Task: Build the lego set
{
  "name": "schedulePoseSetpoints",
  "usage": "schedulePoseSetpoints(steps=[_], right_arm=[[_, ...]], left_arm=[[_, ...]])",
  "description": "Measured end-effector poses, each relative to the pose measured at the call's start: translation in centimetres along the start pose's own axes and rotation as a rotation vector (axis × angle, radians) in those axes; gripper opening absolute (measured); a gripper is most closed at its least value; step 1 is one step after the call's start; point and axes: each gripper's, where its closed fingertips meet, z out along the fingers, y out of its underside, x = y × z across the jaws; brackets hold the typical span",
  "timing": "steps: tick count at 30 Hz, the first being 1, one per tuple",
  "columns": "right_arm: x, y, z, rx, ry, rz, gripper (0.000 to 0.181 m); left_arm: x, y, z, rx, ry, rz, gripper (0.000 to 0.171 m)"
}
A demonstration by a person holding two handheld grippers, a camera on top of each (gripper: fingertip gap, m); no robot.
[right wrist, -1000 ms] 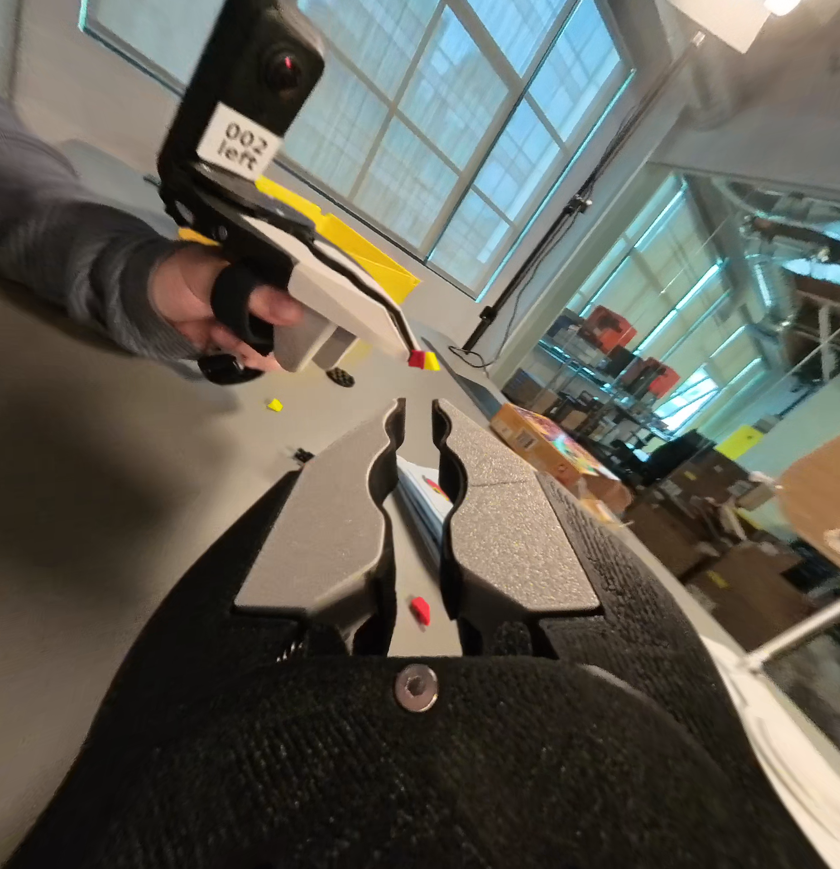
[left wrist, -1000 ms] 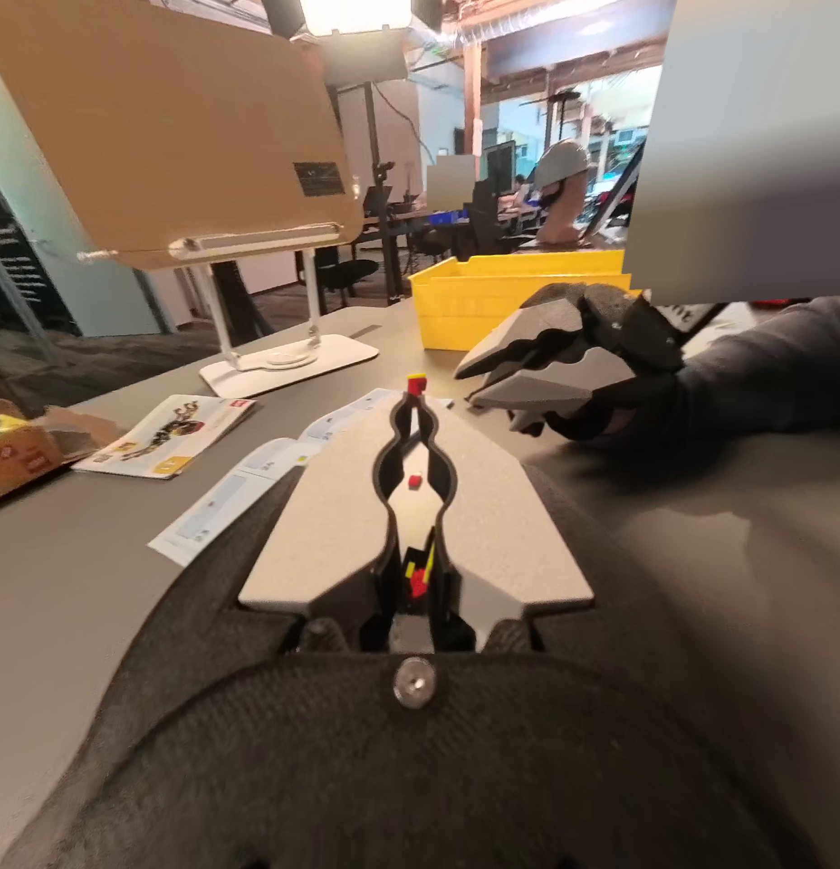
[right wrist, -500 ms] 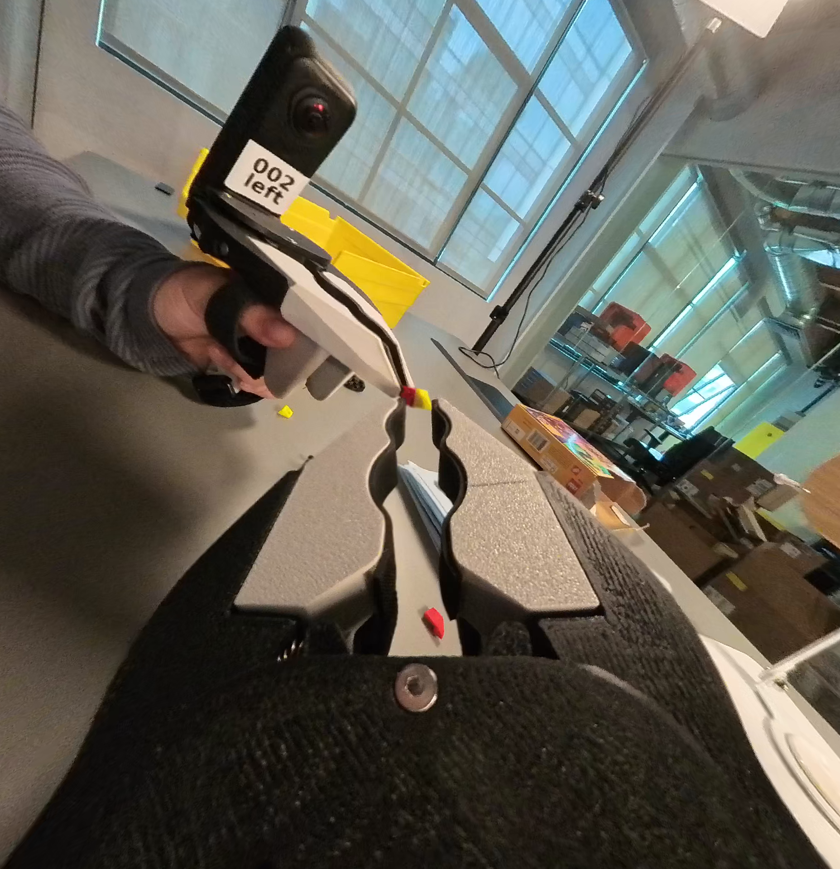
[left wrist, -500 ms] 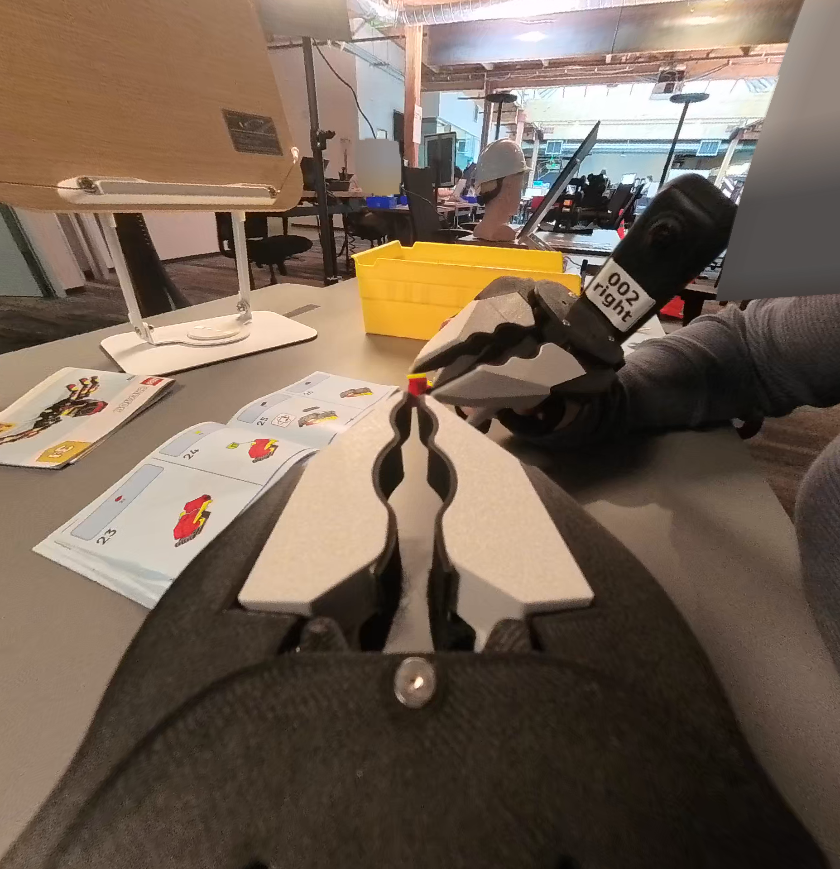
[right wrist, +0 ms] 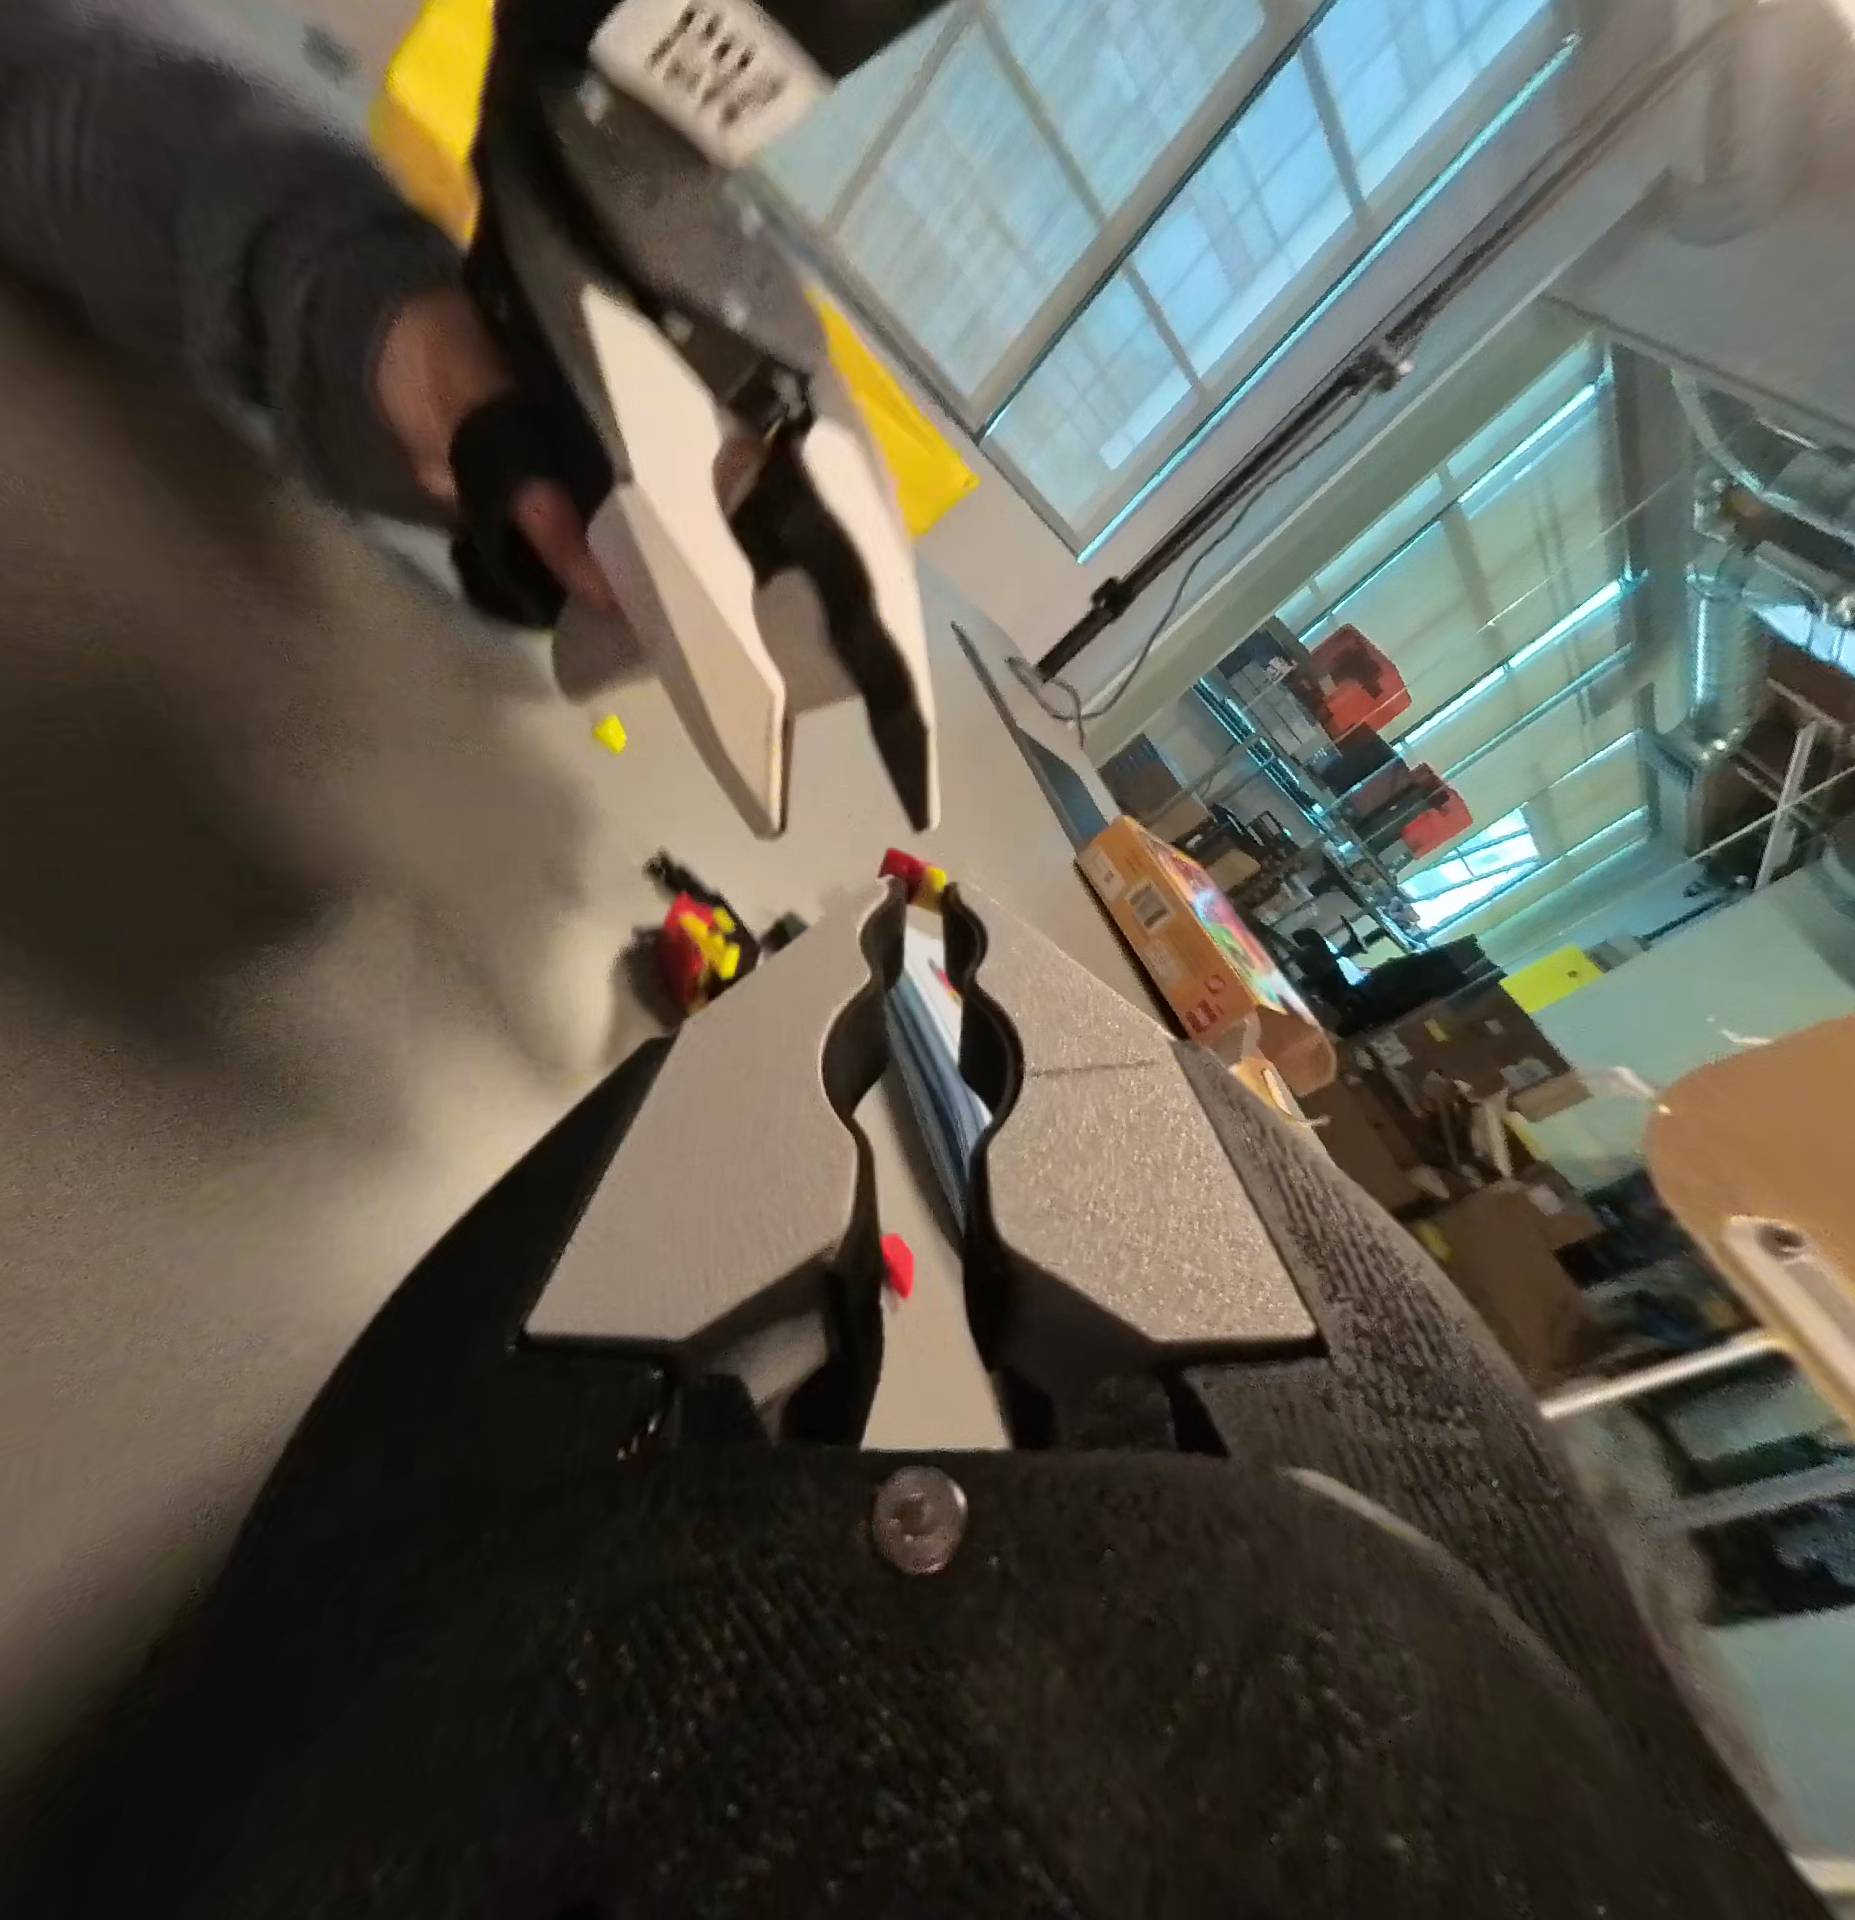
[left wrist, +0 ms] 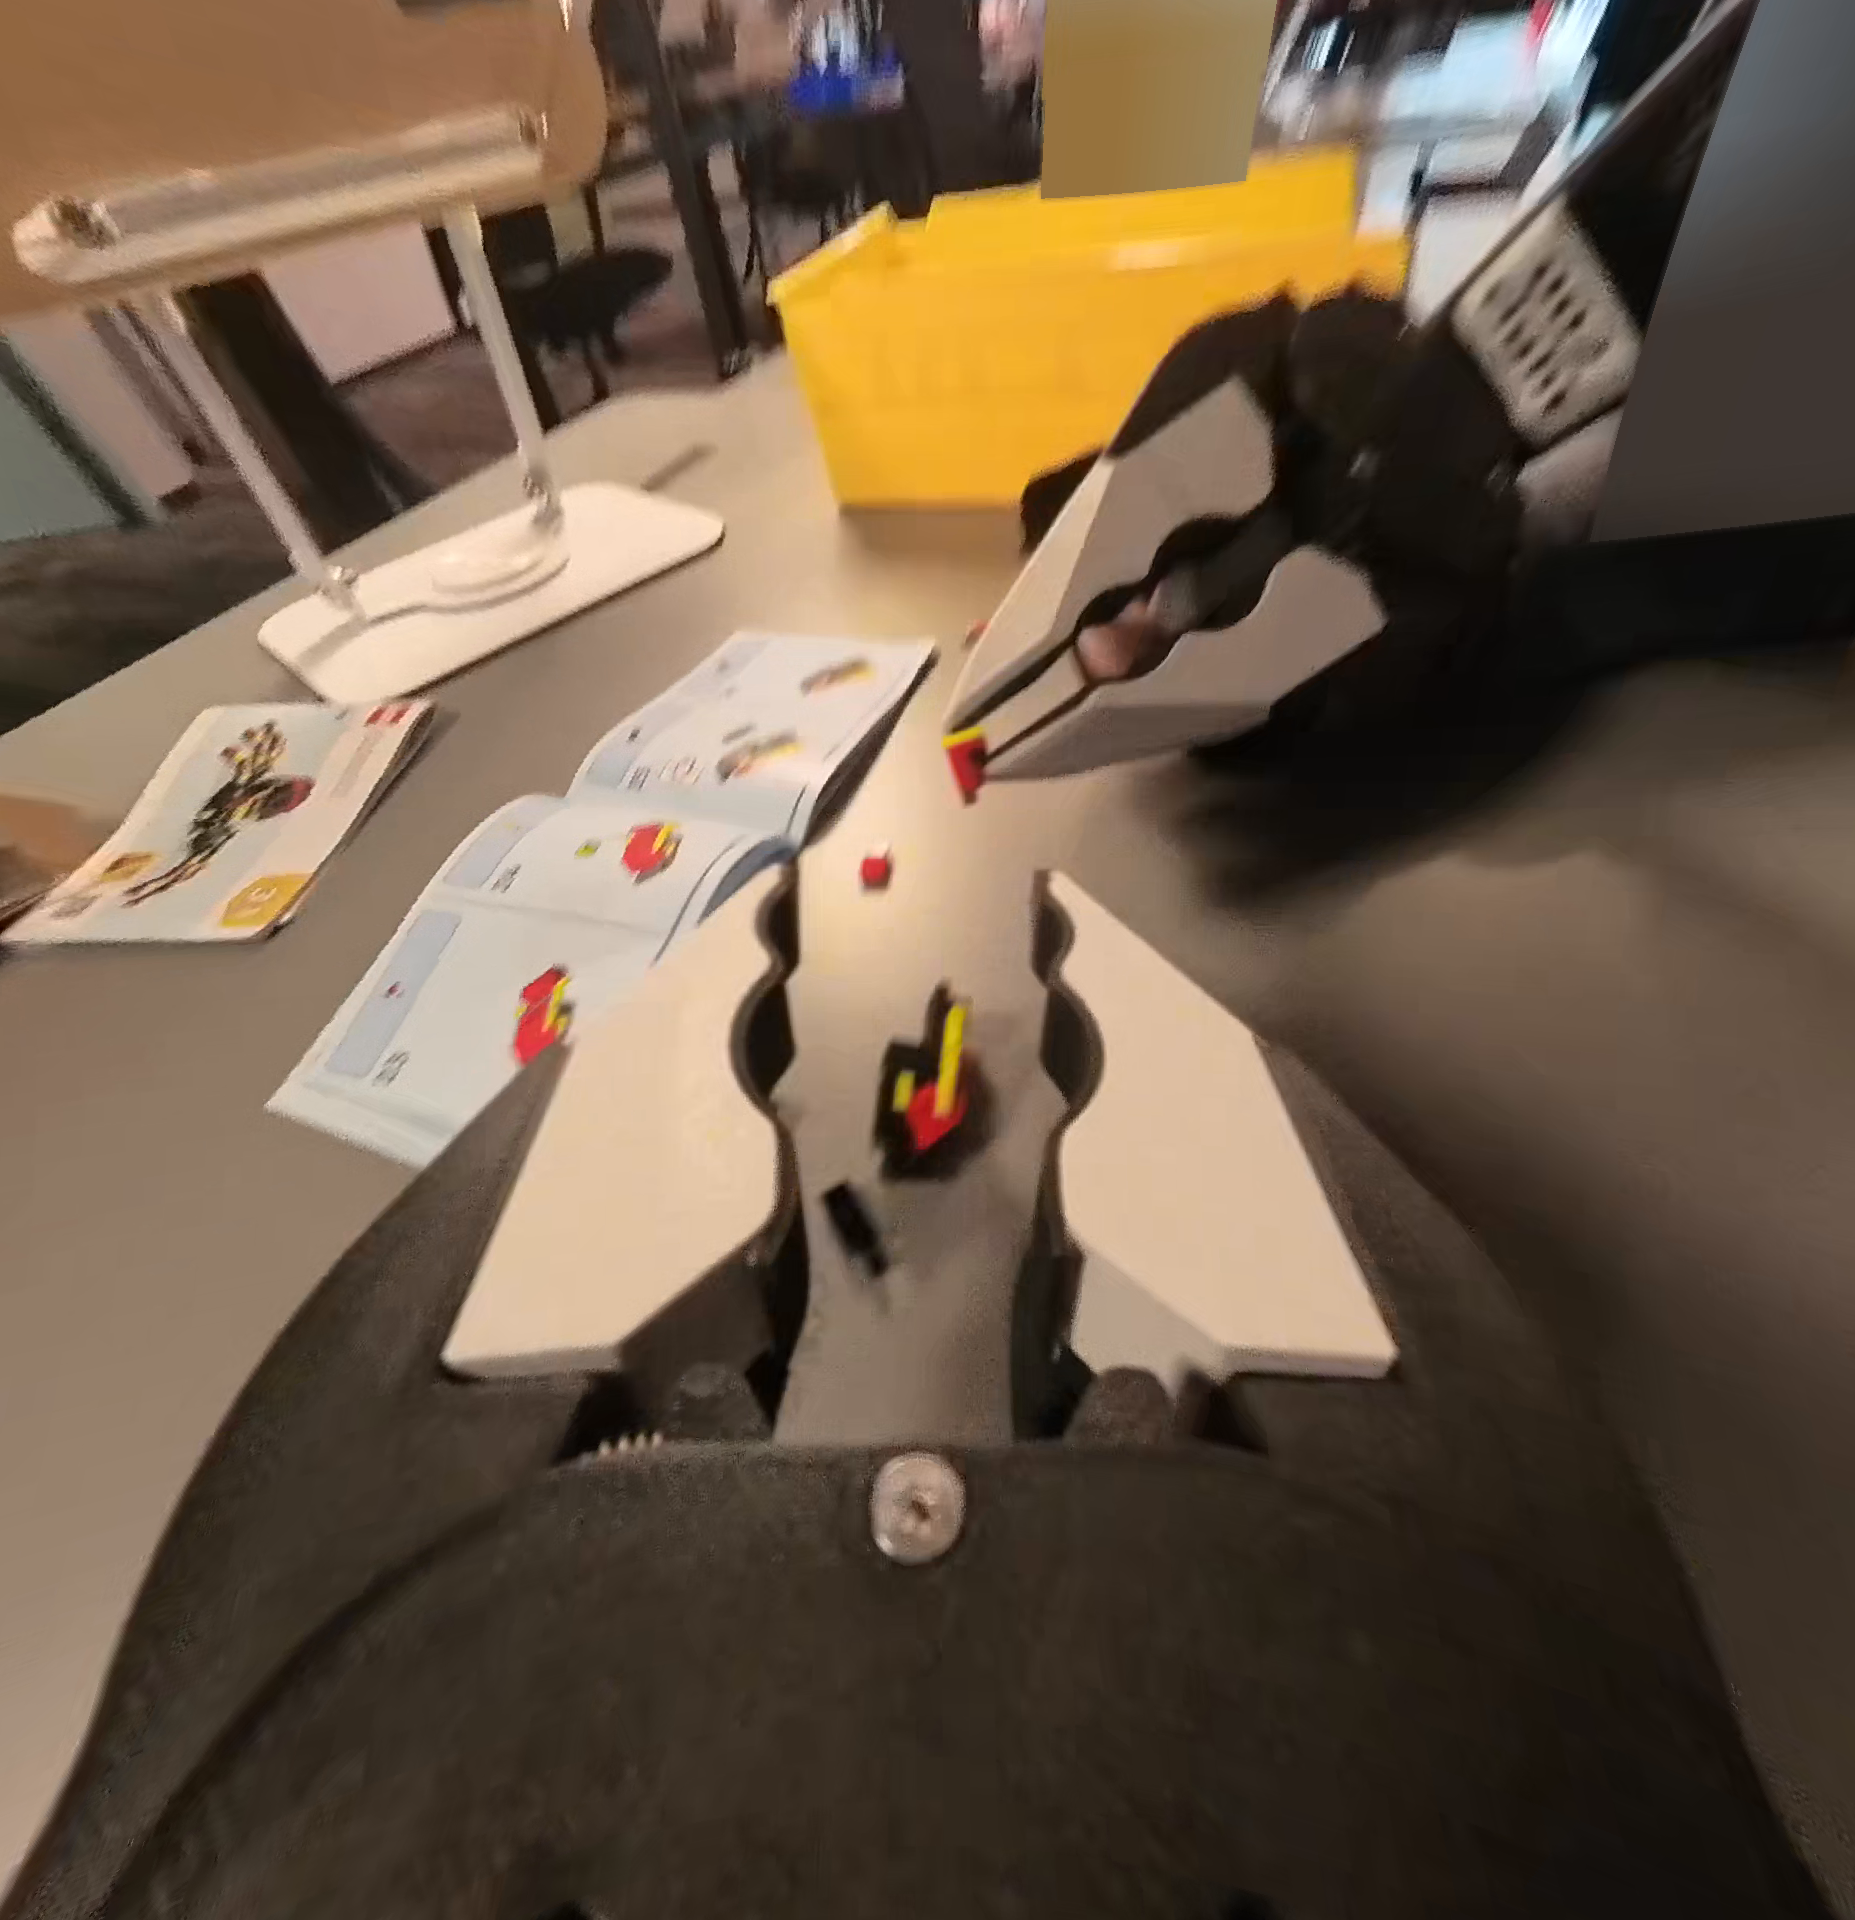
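Left gripper (left wrist: 915, 894) hangs wide open and empty above the table (left wrist: 175, 1143); beneath its fingers sits a blurred red-yellow-black model (left wrist: 925, 1091). Right gripper (right wrist: 918, 894), ahead of it, pinches a red-yellow brick (right wrist: 912, 873) at its tips, details smeared by motion.

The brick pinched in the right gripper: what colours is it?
Red and yellow brick, clearest in the left wrist view.

Grey table (left wrist: 1525, 1039); open instr. booklet (left wrist: 611, 894), closed booklet (left wrist: 227, 821), yellow bin (left wrist: 1006, 343), small lego build (left wrist: 923, 1091), loose red brick (left wrist: 875, 869)
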Motion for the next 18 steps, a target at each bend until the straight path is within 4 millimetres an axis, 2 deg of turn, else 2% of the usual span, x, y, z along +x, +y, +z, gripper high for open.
schedulePoseSetpoints(steps=[3,6,8,14,18], right_arm=[[-1.6,1.2,0.3,-0.077,-0.052,-0.131,0.004],[-2.8,2.1,0.8,-0.144,-0.083,-0.232,0.005],[-3.4,2.7,0.9,-0.179,-0.103,-0.273,0.005],[-3.5,3.4,1.2,-0.229,-0.103,-0.305,0.005],[-3.7,3.5,1.3,-0.255,-0.100,-0.370,0.005]], left_arm=[[-0.5,2.2,-0.2,-0.142,-0.005,0.066,0.048],[0.0,4.5,0.3,-0.267,0.044,0.054,0.046],[0.4,5.3,0.6,-0.303,0.065,0.058,0.041],[0.2,6.6,1.3,-0.383,0.035,0.128,0.020],[0.5,6.5,1.4,-0.406,0.054,0.067,0.020]])
